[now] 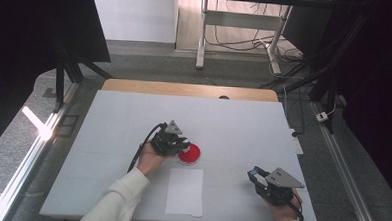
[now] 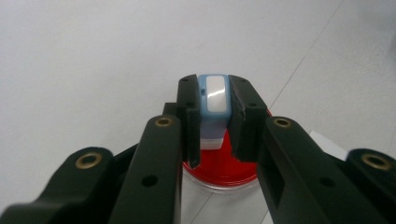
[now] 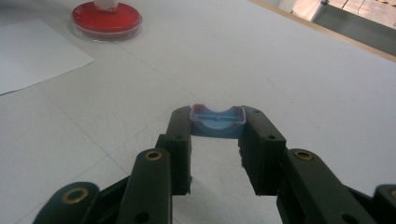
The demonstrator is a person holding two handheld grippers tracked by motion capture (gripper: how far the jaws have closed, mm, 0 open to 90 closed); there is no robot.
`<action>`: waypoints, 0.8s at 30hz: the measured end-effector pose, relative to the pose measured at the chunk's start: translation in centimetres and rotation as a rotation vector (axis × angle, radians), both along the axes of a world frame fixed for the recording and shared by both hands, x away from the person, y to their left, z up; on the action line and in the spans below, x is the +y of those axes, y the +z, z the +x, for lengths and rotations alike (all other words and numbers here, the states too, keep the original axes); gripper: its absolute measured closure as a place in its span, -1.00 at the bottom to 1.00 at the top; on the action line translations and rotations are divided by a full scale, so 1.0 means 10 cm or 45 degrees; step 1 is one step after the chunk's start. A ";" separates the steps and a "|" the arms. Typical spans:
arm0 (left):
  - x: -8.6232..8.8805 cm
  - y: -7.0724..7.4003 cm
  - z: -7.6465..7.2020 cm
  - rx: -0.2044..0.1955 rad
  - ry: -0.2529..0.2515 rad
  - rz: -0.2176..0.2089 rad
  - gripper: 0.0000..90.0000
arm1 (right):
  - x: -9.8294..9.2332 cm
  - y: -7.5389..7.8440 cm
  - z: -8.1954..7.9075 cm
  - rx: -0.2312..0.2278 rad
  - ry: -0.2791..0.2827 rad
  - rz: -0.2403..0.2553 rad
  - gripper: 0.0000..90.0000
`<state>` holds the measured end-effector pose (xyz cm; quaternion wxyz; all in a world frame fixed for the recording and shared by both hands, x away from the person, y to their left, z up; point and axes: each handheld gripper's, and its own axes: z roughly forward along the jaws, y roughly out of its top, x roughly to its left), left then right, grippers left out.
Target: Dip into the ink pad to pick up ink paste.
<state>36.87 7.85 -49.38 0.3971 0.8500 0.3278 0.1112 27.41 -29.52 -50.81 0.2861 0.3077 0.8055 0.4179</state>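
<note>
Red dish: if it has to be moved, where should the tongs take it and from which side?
Judging by shape, the red dish is flat, round and shallow, so grip across its clear rim from above. Come from the side away from the left tongs, which hold a blue-and-white stamp on it.

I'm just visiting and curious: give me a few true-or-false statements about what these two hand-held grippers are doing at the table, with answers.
1. The left gripper is clamped on a blue-and-white stamp. True.
2. That stamp is held over a green dish. False: the round dish is red.
3. The right gripper grips a small blue cap. True.
4. The sheet of white paper lies on top of the dish. False: it lies flat on the table, beside the dish.
</note>
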 end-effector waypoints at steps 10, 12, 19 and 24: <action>0.08 0.10 -0.04 -0.010 -0.009 -0.051 0.68 | 0.00 0.00 0.00 0.000 0.001 0.000 0.44; 0.10 0.11 -0.05 -0.011 -0.013 -0.056 0.69 | 0.00 0.00 0.00 0.000 -0.001 -0.002 0.44; 0.14 0.18 -0.10 -0.008 -0.047 -0.083 0.69 | 0.00 0.00 0.00 -0.003 -0.001 -0.001 0.44; 0.21 0.24 -0.14 -0.005 -0.069 -0.110 0.68 | 0.00 0.01 -0.01 -0.007 0.001 -0.001 0.44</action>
